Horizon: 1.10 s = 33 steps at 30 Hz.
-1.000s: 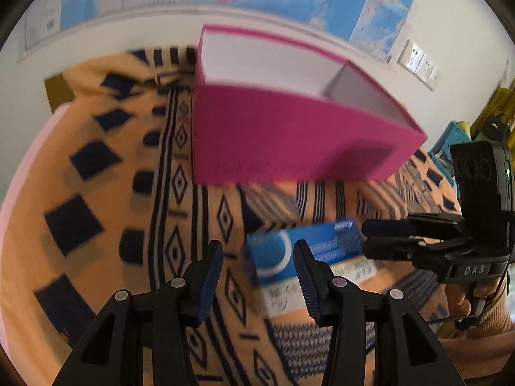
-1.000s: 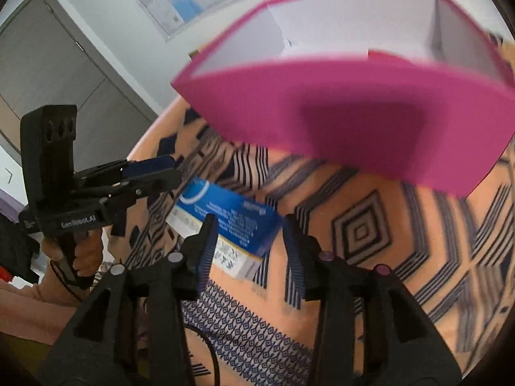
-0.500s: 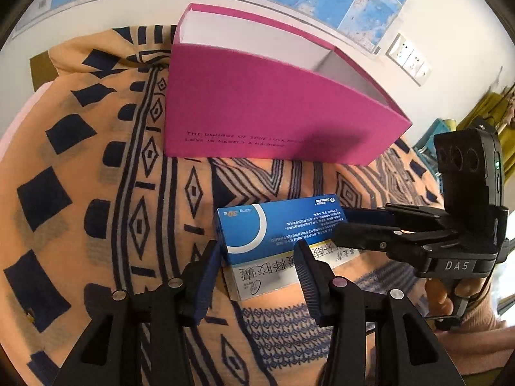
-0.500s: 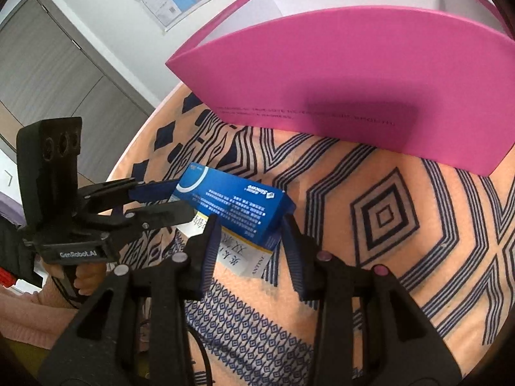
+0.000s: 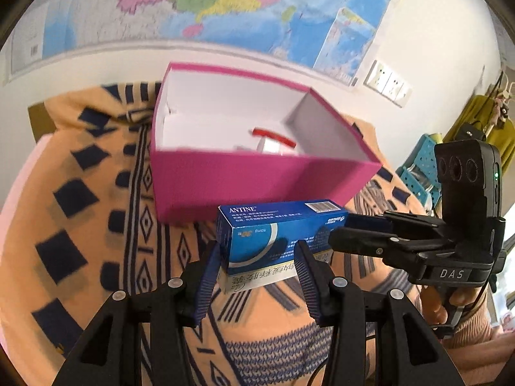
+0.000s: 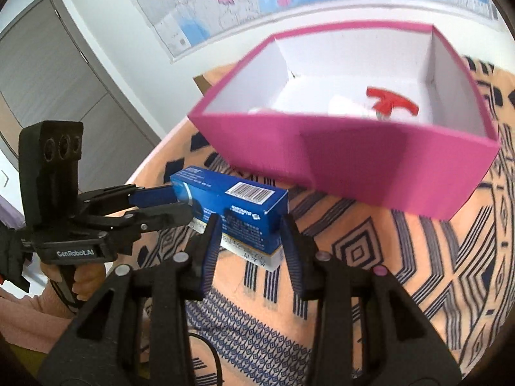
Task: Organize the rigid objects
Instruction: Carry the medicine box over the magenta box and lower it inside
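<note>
A blue medicine box (image 5: 276,238) is held in the air between both grippers, one at each end, above the patterned cloth. My left gripper (image 5: 256,262) is shut on its near end. My right gripper (image 6: 251,234) is shut on its other end; in the left wrist view its fingers (image 5: 360,234) clamp the box's right end. The box also shows in the right wrist view (image 6: 238,206). Behind it stands an open pink box (image 5: 257,177), white inside, with a white bottle with a red spray head (image 6: 391,104) lying in it.
An orange cloth with dark blue patterns (image 5: 80,225) covers the surface. A wall with a map (image 5: 193,6) and sockets (image 5: 388,82) is behind. A grey door (image 6: 58,74) is at the left in the right wrist view.
Both grippers have lifted the blue medicine box off the cloth and raised it toward the pink box. The inside of the pink box and its bottle have come into view.
</note>
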Available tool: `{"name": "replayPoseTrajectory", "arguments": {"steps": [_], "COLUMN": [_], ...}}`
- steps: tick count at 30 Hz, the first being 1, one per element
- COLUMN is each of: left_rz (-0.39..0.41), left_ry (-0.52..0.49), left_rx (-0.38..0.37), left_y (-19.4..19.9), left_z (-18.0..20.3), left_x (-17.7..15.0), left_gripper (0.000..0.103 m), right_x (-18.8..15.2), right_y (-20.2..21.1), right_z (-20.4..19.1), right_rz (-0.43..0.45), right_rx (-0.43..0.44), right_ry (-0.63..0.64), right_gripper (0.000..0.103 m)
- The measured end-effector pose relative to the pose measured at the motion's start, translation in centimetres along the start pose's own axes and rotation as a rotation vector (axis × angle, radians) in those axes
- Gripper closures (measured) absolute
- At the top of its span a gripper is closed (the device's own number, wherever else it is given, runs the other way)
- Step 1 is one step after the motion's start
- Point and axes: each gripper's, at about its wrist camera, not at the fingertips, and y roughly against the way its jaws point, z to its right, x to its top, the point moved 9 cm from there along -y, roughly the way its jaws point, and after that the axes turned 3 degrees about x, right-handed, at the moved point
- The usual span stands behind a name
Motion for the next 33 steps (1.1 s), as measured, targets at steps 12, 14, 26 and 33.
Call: {"name": "replayPoseTrajectory", "arguments": {"steps": [12,14,26,33], "left_rz": [0.092,0.102,0.153,0.146], "left_ry": [-0.058,-0.064,-0.087,-0.079], "left_rx": [0.019,0.021,0.041,0.071], "left_y": [1.5,1.6,2.1,0.9], "left_z": [1.0,1.2,1.3,0.3], "left_x": [4.0,4.6,7.2,8.5], "left_gripper": [0.056,0.056,0.056,0.056], "right_x": [4.1,4.8,7.4,8.8], "right_y": [2.1,2.4,3.1,2.4], "right_z": [-0.8,-0.7,-0.6,0.0], "right_rz": [0.091,0.104,0.151,0.159], "right_rx": [-0.02,-0.023,-0.027,-0.027], "right_ry": [0.048,0.047,0.056,0.04], "right_gripper": [0.062,0.062,0.062,0.062]}}
